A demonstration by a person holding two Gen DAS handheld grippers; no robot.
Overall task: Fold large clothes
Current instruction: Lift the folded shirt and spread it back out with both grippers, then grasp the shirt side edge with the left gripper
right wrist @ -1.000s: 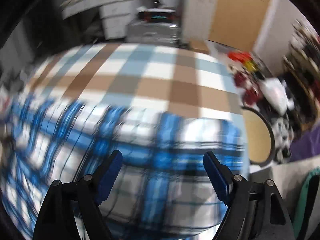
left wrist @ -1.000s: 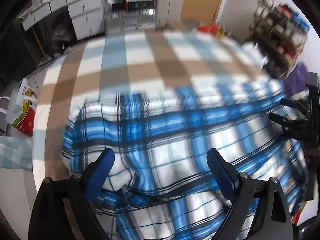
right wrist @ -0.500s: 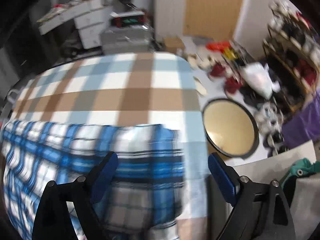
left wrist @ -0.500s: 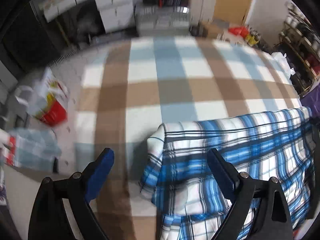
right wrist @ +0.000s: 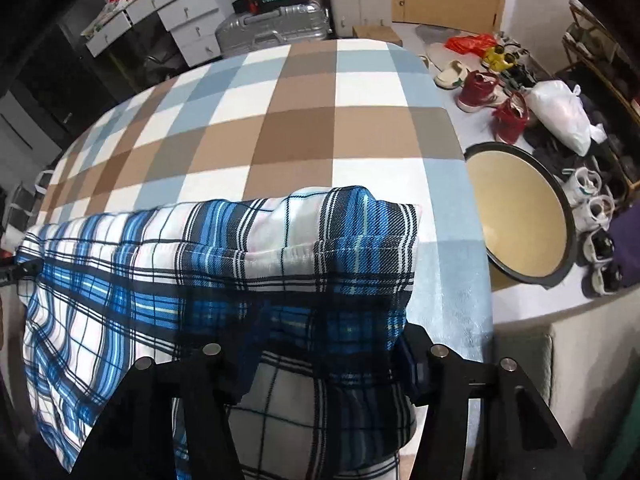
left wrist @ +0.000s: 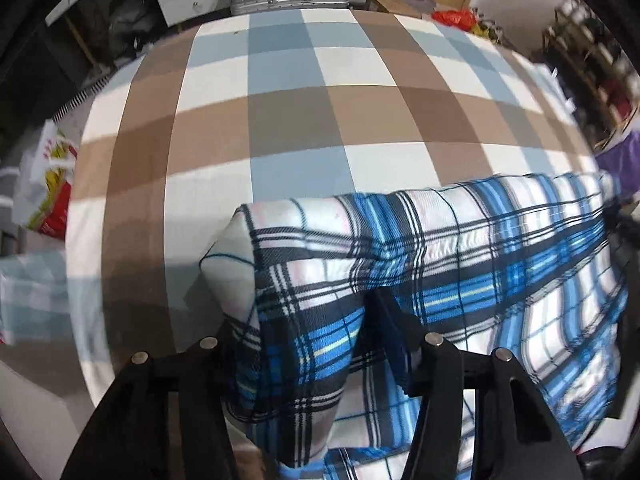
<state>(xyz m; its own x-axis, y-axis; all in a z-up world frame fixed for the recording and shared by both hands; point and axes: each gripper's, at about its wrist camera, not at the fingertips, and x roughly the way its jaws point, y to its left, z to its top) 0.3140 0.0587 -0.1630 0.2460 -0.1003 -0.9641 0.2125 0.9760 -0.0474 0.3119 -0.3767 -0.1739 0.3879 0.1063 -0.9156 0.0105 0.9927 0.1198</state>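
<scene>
A blue, white and black plaid garment (left wrist: 460,264) is lying along the near edge of a bed covered in a brown, pale blue and white checked blanket (left wrist: 304,120), folded into a long band running from left to right. The left gripper (left wrist: 308,344) is pointing steeply down over the garment's left end, and its jaws are closing with a bunched fold of the plaid cloth between them; the fabric is filling the gap and bulging out toward the camera, so the pads look to be pressing on it. In the right wrist view the same garment (right wrist: 192,264) is stretching off to the left, and the right gripper (right wrist: 324,352) is standing over its right end, just beside the bed's right edge. Its jaws are closing too, narrowed about the corner of the cloth, which is draping down between the fingers. Far beyond the bed a silver suitcase (right wrist: 272,28) is standing by white drawers (right wrist: 180,16), and on the floor to the right a round tan tray (right wrist: 520,208) is lying near scattered shoes (right wrist: 480,88).
</scene>
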